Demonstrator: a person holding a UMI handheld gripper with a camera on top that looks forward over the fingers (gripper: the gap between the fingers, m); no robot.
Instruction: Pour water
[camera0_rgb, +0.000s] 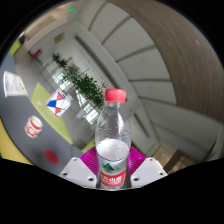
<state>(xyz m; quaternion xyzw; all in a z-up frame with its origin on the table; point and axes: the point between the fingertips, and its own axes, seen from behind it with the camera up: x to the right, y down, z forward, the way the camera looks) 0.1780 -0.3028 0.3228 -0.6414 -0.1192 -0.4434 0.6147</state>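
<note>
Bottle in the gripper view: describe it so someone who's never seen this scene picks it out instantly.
Start at the two gripper fingers with purple pads; the bottle is held upright between them, both fingers pressing on its lower part. It is clear plastic with a red cap and a red label near the base. The paper cup with red print and the potted plant sit farther off, beyond the fingers.

Bottle (112, 140) blocking tool's (112, 172) front
</note>
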